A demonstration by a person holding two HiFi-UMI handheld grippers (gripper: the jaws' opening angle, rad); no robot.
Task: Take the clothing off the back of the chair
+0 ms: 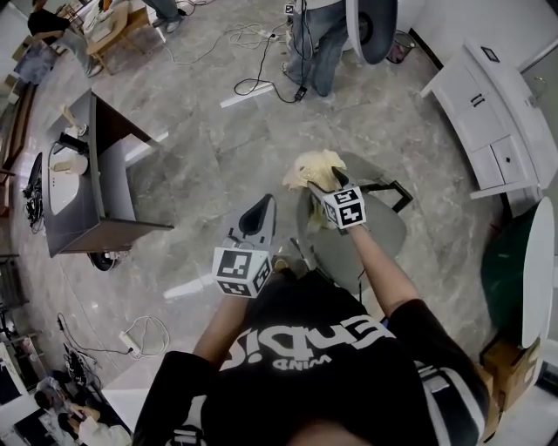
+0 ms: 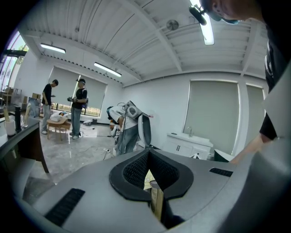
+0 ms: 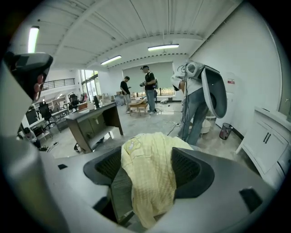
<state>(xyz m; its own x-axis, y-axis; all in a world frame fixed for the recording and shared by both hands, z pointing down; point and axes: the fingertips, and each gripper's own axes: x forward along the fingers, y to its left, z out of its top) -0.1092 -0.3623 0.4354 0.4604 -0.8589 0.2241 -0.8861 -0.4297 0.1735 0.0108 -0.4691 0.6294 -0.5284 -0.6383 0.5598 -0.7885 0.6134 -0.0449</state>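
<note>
A pale yellow garment (image 1: 316, 167) hangs over the back of a grey office chair (image 1: 377, 233) just ahead of me. In the right gripper view the garment (image 3: 150, 173) drapes down over the chair's grey back panel (image 3: 117, 193). My right gripper (image 1: 321, 185) (image 3: 148, 160) is at the garment, jaws open wide on either side of the cloth, and the dark pads (image 3: 191, 169) do not pinch it. My left gripper (image 1: 260, 213) (image 2: 152, 182) hovers left of the chair, its jaws shut to a thin slit with nothing held. Through that slit a sliver of yellow cloth shows.
A dark desk (image 1: 96, 179) stands to the left and a white cabinet (image 1: 488, 113) to the right. People (image 1: 314, 43) stand at the far side beside another chair (image 1: 377, 26). Cables (image 1: 253, 87) and a power strip (image 1: 131, 335) lie on the grey marble floor.
</note>
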